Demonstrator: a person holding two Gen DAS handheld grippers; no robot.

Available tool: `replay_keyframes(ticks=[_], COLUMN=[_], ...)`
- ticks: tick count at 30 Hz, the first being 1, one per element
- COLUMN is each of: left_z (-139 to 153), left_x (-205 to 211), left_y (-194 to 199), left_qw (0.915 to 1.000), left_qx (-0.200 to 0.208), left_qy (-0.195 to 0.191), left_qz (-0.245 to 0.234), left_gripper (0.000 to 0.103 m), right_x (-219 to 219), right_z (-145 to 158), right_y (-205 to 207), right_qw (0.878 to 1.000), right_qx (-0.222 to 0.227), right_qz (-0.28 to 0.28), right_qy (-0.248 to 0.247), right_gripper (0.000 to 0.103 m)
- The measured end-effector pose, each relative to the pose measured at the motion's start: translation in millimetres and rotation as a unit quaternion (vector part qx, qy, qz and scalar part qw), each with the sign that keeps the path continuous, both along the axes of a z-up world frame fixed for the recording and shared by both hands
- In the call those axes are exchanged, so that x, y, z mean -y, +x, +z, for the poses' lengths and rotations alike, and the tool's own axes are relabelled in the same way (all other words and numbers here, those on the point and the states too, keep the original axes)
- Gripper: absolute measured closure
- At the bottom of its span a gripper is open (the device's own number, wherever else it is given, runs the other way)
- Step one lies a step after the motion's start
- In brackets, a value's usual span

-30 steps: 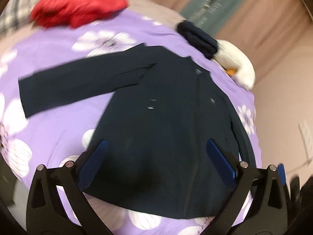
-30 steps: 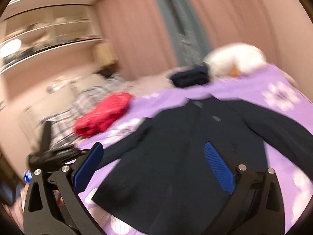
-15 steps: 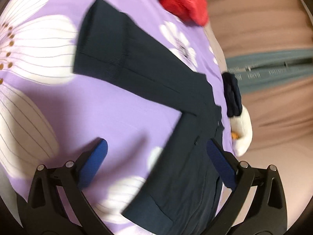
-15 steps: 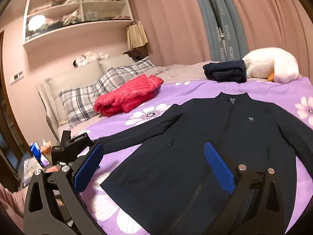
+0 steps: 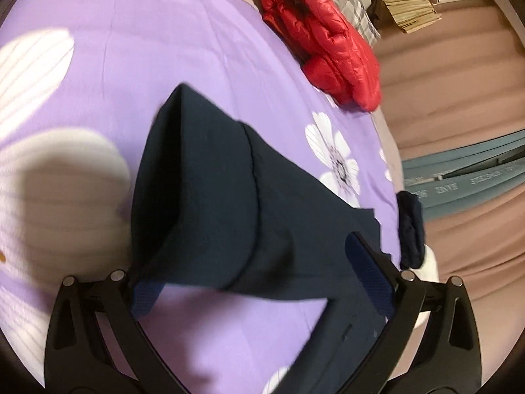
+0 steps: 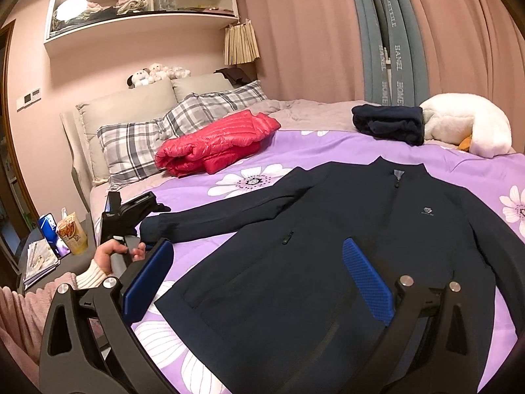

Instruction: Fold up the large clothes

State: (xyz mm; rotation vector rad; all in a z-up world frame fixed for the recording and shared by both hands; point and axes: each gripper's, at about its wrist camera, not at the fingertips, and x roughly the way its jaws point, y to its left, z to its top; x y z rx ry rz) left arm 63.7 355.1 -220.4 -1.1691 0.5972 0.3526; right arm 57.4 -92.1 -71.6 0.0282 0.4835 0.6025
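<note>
Left gripper (image 5: 262, 282), jaws wide, straddles the cuff of the dark navy zip jacket (image 6: 344, 246) near the bed's left edge. Jacket lies flat on the purple flowered bedspread (image 6: 295, 151). Right gripper (image 6: 259, 282) hovers spread above the hem.

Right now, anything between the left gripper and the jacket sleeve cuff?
Nothing visible. The left gripper is open right at the cuff of the navy jacket, whose sleeve lies between the fingers. The red puffer jacket and folded dark garment lie well clear on the bedspread.
</note>
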Motion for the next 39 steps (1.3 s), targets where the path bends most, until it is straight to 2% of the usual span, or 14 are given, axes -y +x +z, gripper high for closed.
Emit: replay_keyframes(ticks=[1,2,3,6,9,12,15,19,22,25,29,32,37,39], left_z=[0.7,0.9,-0.2,-6.1,-0.2,22.8,65.0,139.8,180.3,222.2,239.1,228.9,183.5,160.5], left_x=[-1.6,-4.1,-7.3,-18.1,-24.4,-24.3,-18.2,10.7,44.1,111.1,216.4,285.7,379.4,415.1], left_y=[1.5,3.7,6.4,5.8,7.1,15.1,27.9,57.5,85.7,116.5,149.6,165.2,190.4,198.1], left_qw=[1.0000,0.9998,0.9994,0.9992,0.9991,0.9978,0.9938,0.9801,0.9696,0.9421,0.8968,0.8659,0.8295,0.8093], left_qx=[-0.006,-0.016,-0.032,-0.040,-0.040,-0.040,-0.026,0.017,0.037,0.058,0.066,0.062,0.032,0.014], left_qy=[0.005,0.011,0.015,-0.005,0.012,0.051,0.102,0.182,0.208,0.265,0.323,0.359,0.366,0.381], left_qz=[0.004,0.005,0.003,0.000,-0.006,-0.016,-0.034,-0.077,-0.124,-0.197,-0.294,-0.343,-0.421,-0.447], left_gripper=[0.012,0.027,0.051,0.071,0.081,0.085,0.087,0.088,0.088,0.088,0.088,0.088,0.088,0.088], right_x=[-1.6,-3.1,-3.6,-5.8,-3.7,-0.5,3.9,14.6,25.9,40.9,63.2,85.0,131.7,150.8], right_z=[-2.2,-5.0,-7.1,-17.0,-23.5,-25.3,-23.6,-22.5,-23.5,-26.0,-31.5,-35.1,-45.7,-53.2], right_y=[3.4,7.1,9.6,22.8,30.0,32.6,34.1,38.1,41.6,44.6,43.8,42.9,37.0,30.3], right_qw=[1.000,1.000,1.000,0.995,0.992,0.991,0.991,0.991,0.989,0.986,0.983,0.979,0.966,0.960], right_qx=[-0.008,-0.021,-0.031,-0.097,-0.127,-0.132,-0.129,-0.128,-0.135,-0.142,-0.147,-0.148,-0.157,-0.163], right_qz=[0.000,0.000,0.001,0.005,-0.002,-0.011,-0.016,-0.030,-0.046,-0.066,-0.098,-0.131,-0.191,-0.215], right_qy=[0.000,-0.001,-0.001,0.005,0.021,0.027,0.032,0.038,0.045,0.057,0.059,0.057,0.070,0.075], right_gripper=[0.001,0.001,0.001,0.001,0.001,0.001,0.001,0.001,0.001,0.001,0.001,0.001,0.001,0.001])
